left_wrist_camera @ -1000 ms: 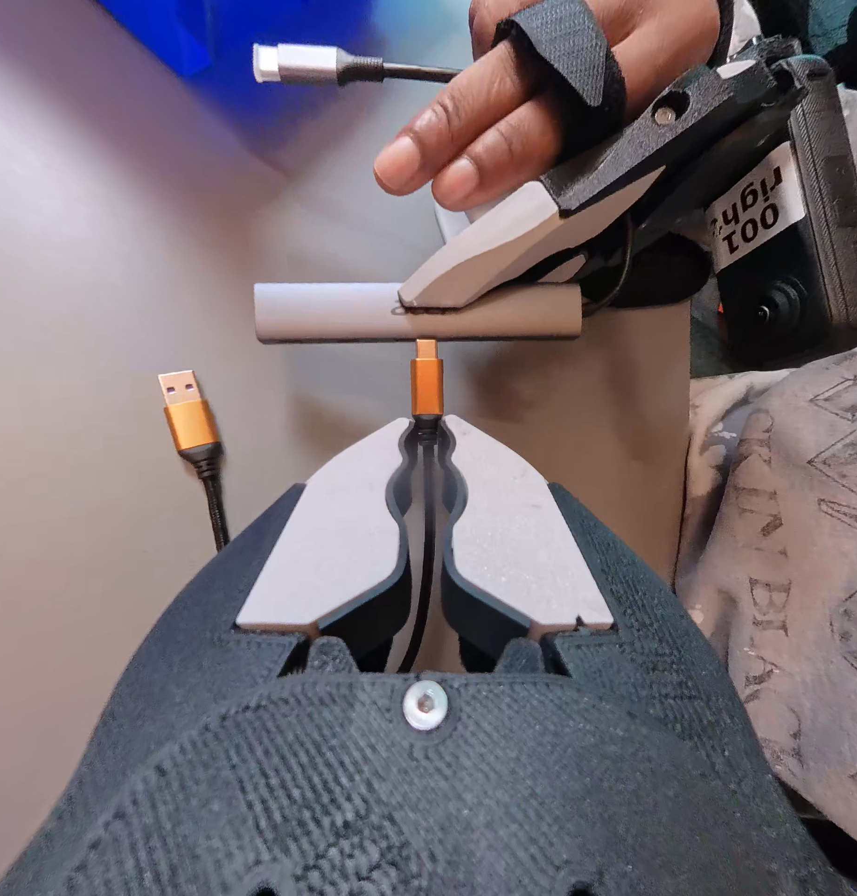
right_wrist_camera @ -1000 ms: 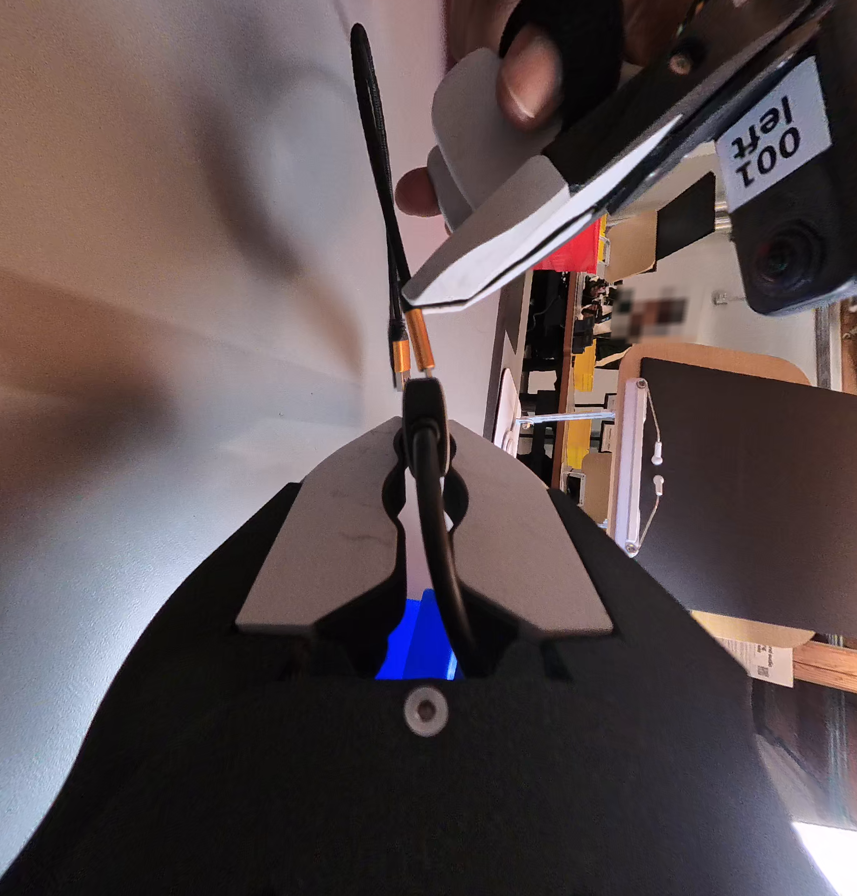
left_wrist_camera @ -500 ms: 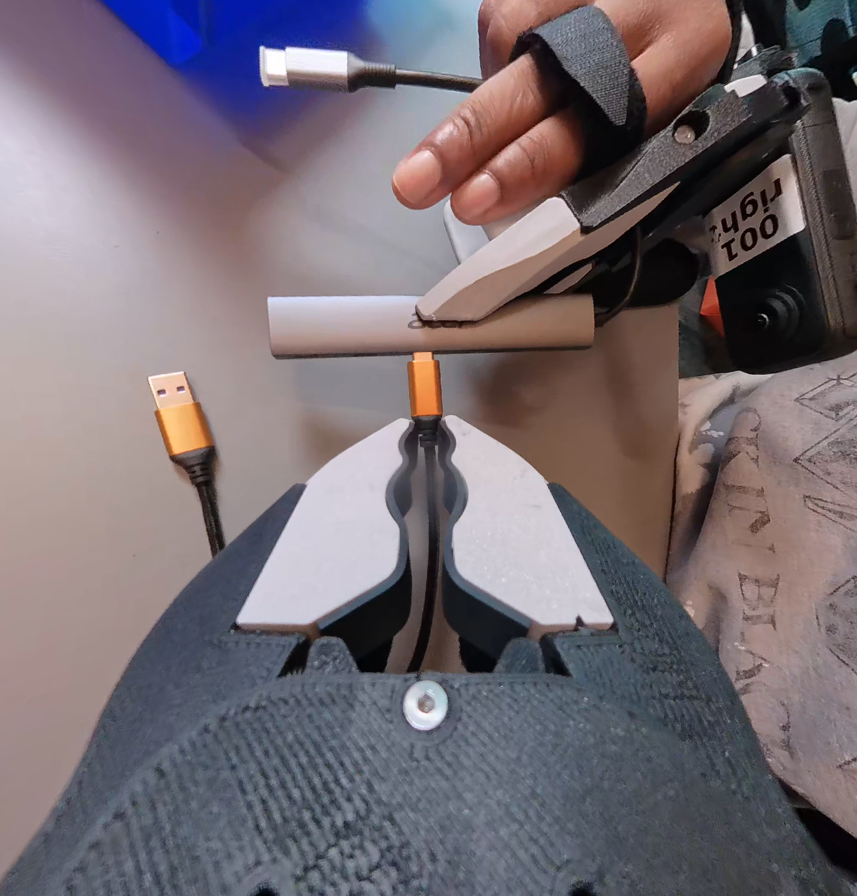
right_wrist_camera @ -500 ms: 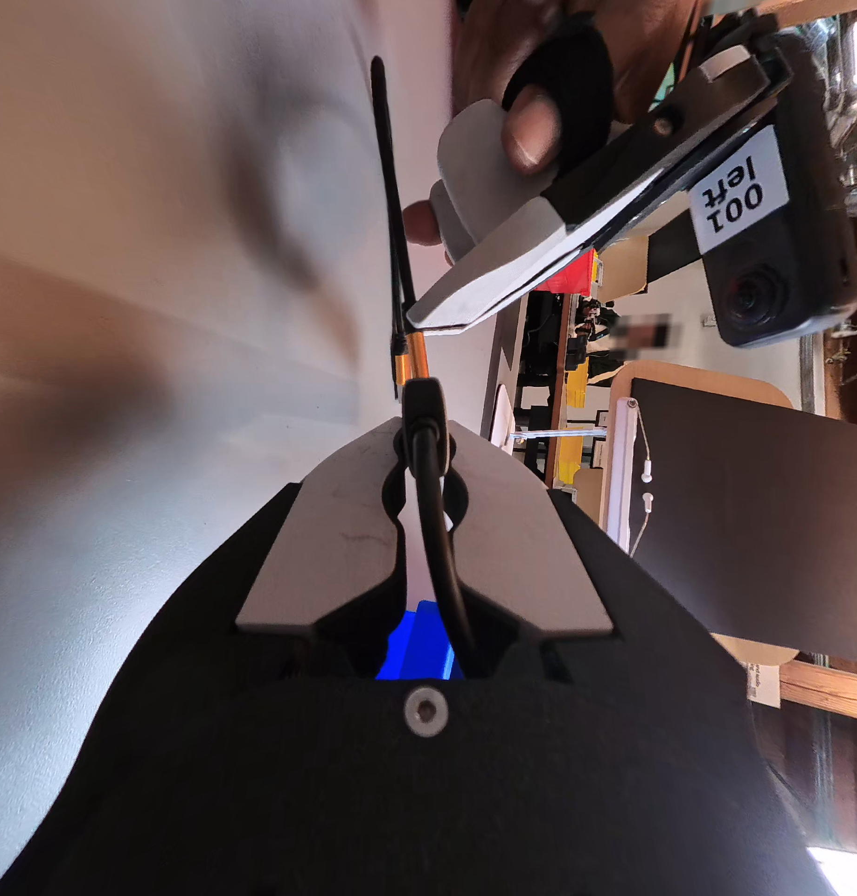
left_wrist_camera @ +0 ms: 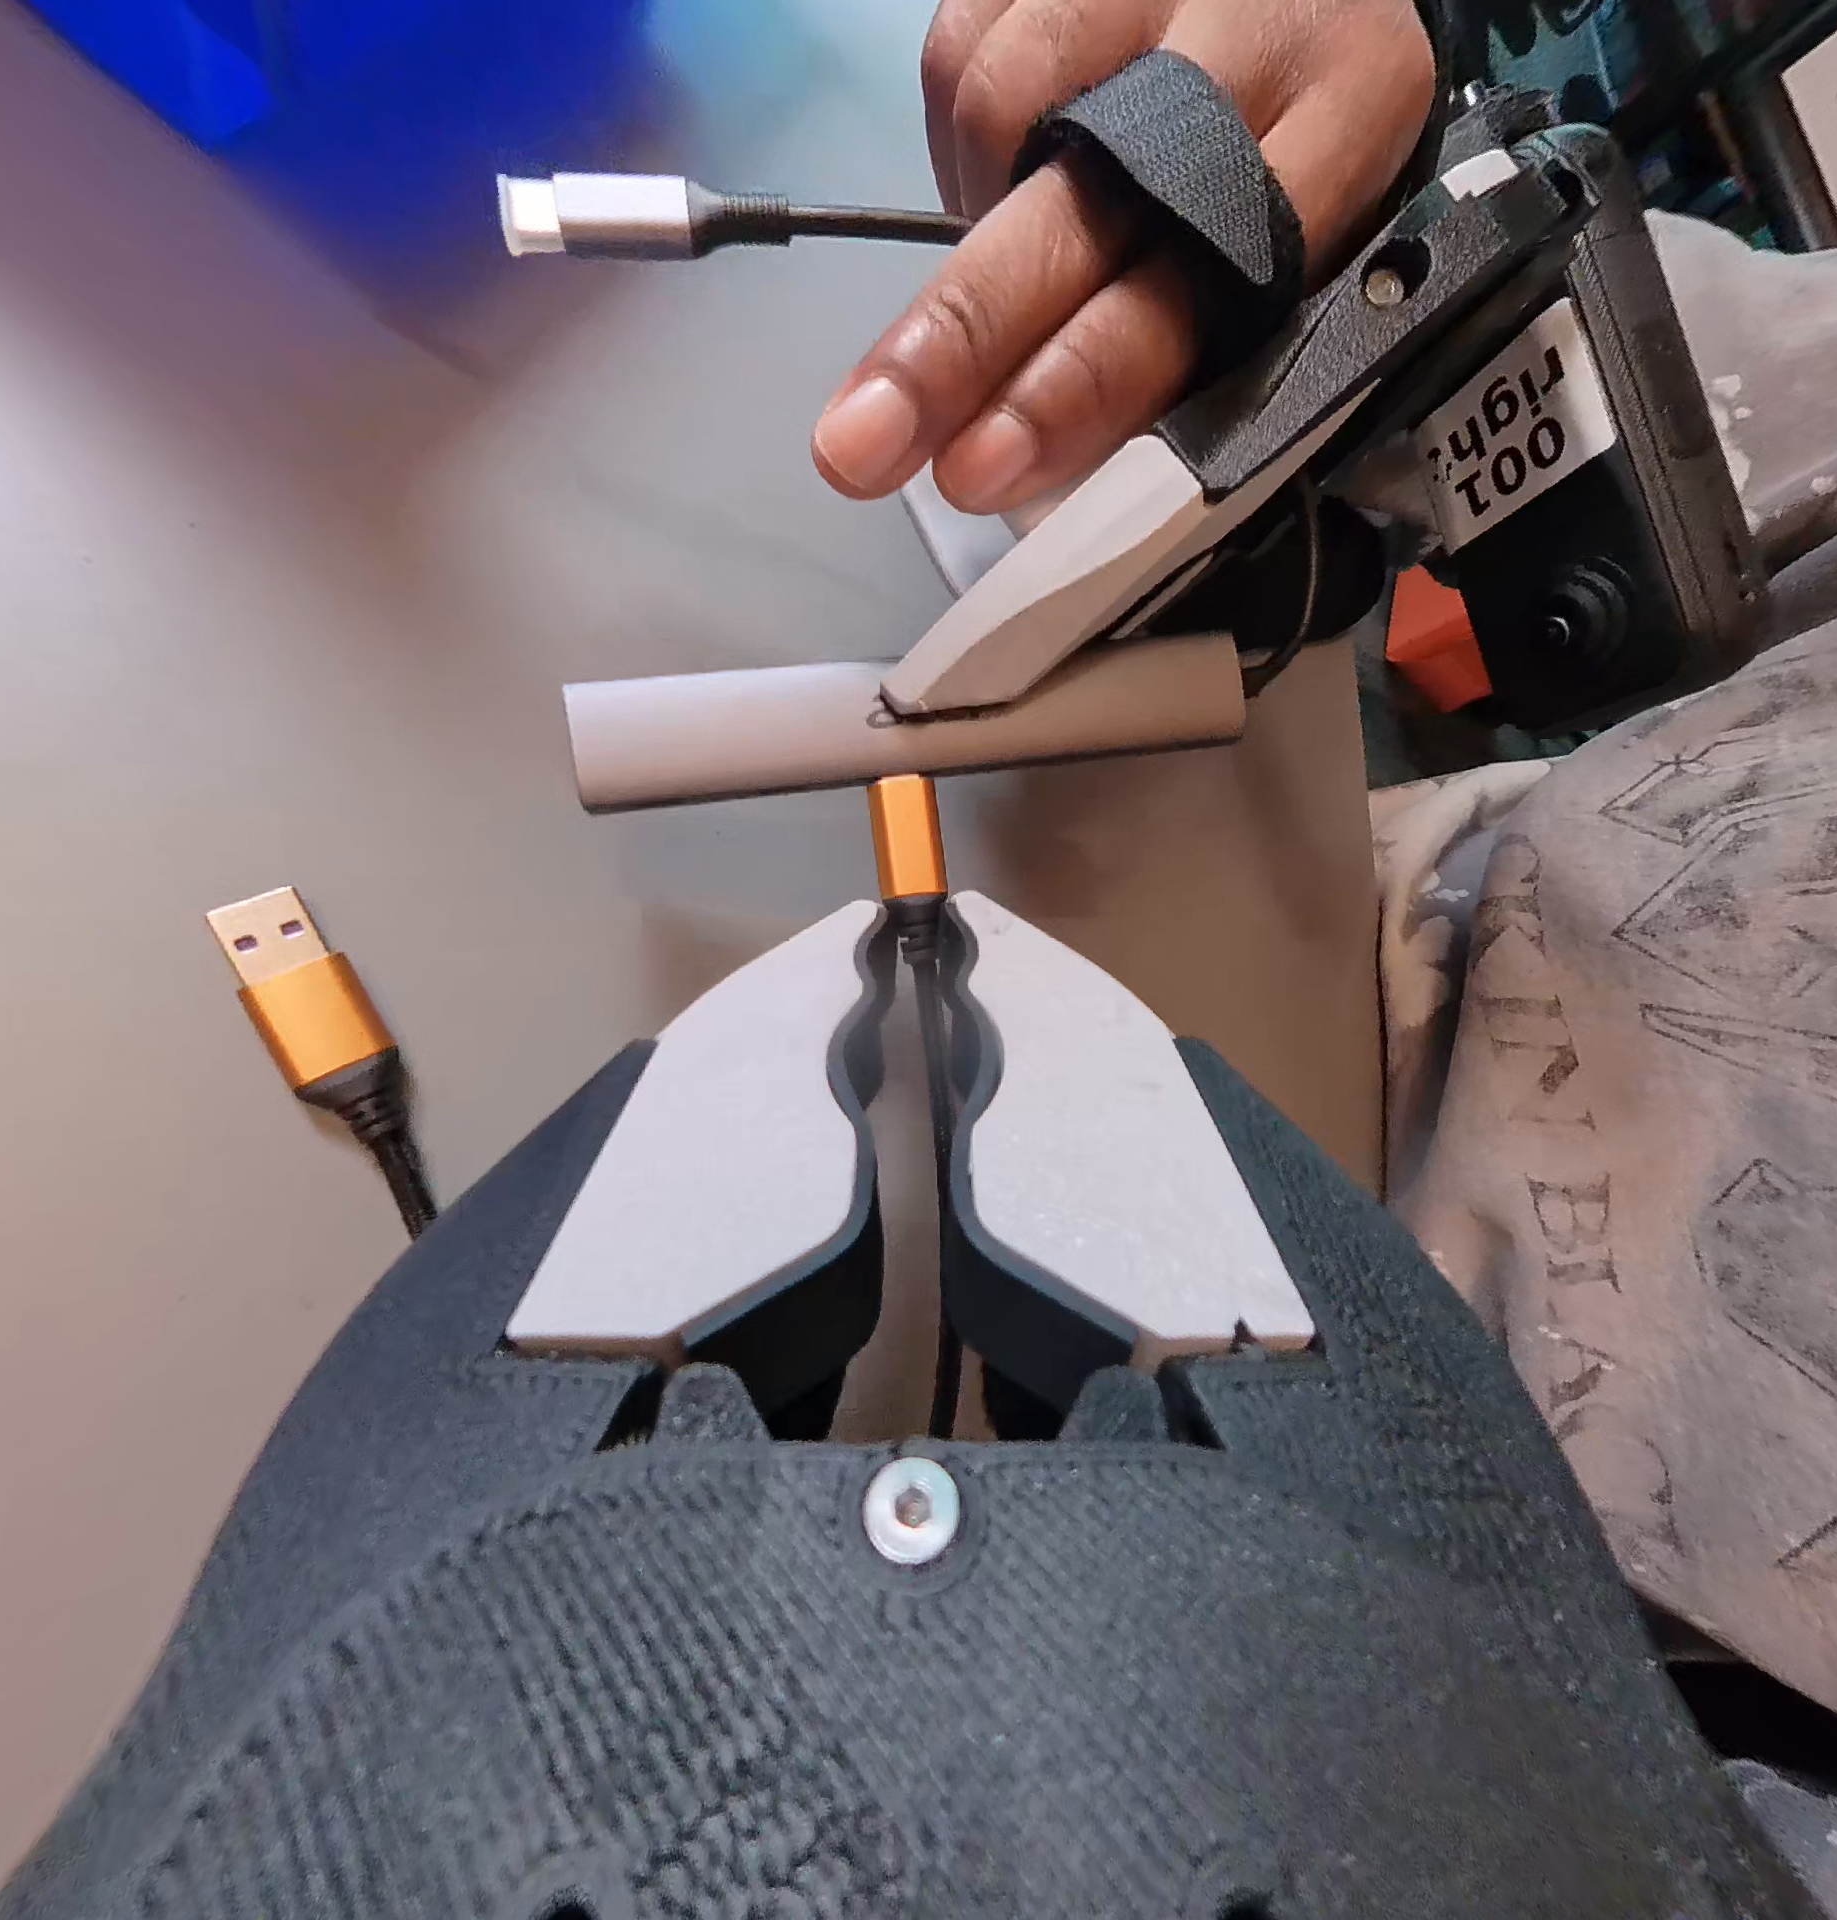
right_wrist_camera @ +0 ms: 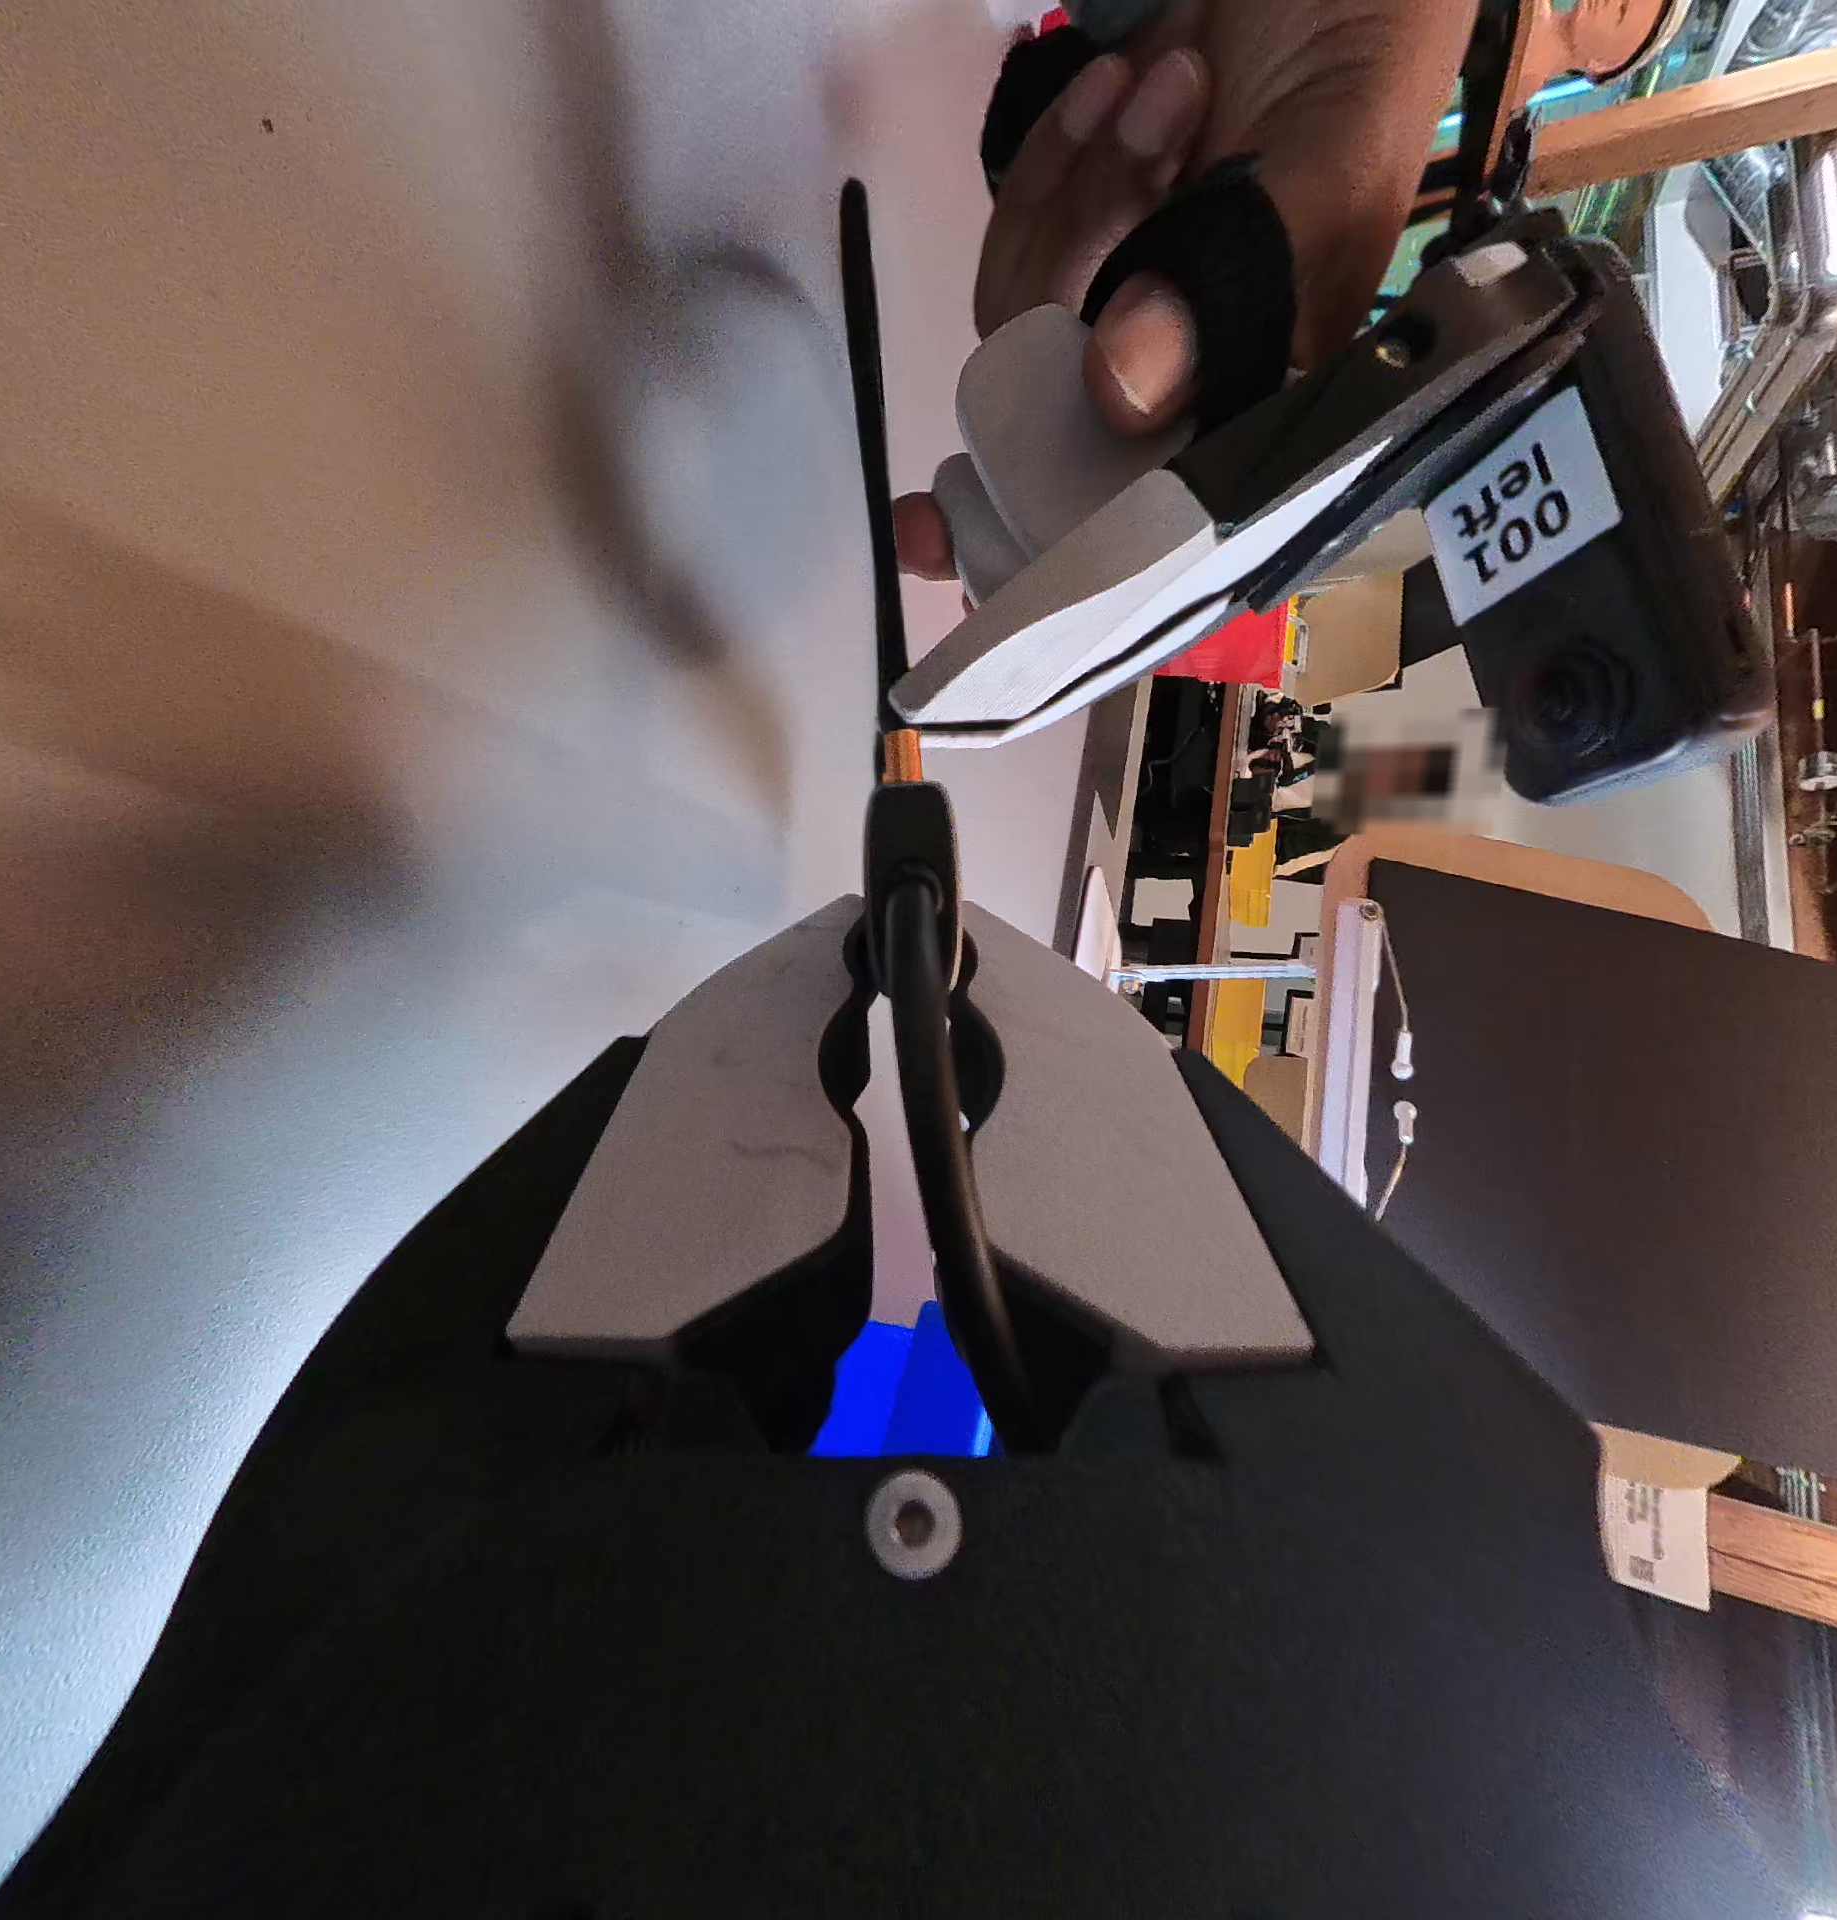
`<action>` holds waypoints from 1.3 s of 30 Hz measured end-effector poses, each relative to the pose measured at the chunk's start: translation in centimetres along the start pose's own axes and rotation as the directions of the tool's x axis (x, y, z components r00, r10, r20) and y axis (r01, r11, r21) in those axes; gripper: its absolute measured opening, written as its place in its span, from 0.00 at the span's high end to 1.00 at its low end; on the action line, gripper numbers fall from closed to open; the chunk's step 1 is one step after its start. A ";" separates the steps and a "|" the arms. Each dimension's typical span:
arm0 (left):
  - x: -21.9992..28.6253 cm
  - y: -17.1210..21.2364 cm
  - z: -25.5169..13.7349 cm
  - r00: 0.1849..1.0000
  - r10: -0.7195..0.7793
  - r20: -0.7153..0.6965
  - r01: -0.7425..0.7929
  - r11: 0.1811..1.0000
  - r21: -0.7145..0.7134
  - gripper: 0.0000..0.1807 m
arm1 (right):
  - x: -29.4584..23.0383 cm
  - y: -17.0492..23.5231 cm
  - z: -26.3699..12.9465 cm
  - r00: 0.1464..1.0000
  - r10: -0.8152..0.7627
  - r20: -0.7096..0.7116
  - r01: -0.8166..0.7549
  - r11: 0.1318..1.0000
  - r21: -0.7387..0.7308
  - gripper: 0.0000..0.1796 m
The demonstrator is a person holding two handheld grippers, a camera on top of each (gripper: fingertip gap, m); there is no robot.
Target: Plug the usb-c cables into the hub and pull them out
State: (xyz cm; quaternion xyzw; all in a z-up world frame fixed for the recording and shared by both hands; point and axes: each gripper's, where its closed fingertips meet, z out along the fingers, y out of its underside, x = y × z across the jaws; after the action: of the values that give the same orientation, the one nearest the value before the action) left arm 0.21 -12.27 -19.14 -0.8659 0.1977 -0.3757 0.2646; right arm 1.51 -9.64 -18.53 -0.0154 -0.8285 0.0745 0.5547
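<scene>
In the left wrist view my left gripper (left_wrist_camera: pixel 916 914) is shut on the black strain relief just behind the orange USB-C plug (left_wrist_camera: pixel 906 854). The plug's shell sits flush against the side of the grey hub (left_wrist_camera: pixel 748 738), which is held above the table and slightly tilted. My right gripper (left_wrist_camera: pixel 924 717) comes in from the upper right and is shut on the hub. In the right wrist view my right gripper (right_wrist_camera: pixel 909 914) clamps the hub (right_wrist_camera: pixel 909 842) end-on, and the hub's black cable (right_wrist_camera: pixel 935 1091) runs back between the fingers. The orange plug (right_wrist_camera: pixel 901 755) and left gripper (right_wrist_camera: pixel 909 717) are just beyond.
The cable's orange USB-A end (left_wrist_camera: pixel 296 997) lies at the left on the grey table (left_wrist_camera: pixel 218 623). The hub cable's silver plug (left_wrist_camera: pixel 602 216) hangs at the top. A blue bin (left_wrist_camera: pixel 270 73) is at the far left. A person's clothing (left_wrist_camera: pixel 1672 1039) is at the right. The tips of both grippers are at nearly the same place.
The orange plug has gone fully into the hub: its bare metal tip showed a second ago and is now hidden. The hub has tilted slightly. Both grasps have held.
</scene>
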 end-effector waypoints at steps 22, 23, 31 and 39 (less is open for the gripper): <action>-5.8 1.2 -22.2 0.753 -0.020 0.658 -0.110 0.981 0.157 0.85 | 5.8 3.8 -2.2 0.898 0.407 -0.168 -0.410 0.912 0.021 0.94; -7.1 2.9 -22.7 0.747 -0.018 0.665 -0.056 0.994 0.090 0.85 | 5.9 3.8 -2.3 0.892 0.420 -0.169 -0.421 0.906 0.027 0.94; -11.4 9.8 -23.1 0.824 0.137 0.550 0.148 0.885 -0.442 0.81 | 5.8 4.0 -2.1 0.876 0.453 -0.165 -0.454 0.891 0.032 0.94; -10.8 10.1 -21.7 0.924 0.002 0.382 0.202 0.845 -0.495 0.97 | 5.8 4.8 -2.6 0.861 0.477 -0.173 -0.480 0.877 0.029 0.94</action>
State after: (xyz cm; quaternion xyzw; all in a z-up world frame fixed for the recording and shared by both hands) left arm -24.59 -21.05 -18.66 -0.9689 0.1935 -0.1517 0.0297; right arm 1.39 -4.03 -12.93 -0.2313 -0.7474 0.2017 0.5892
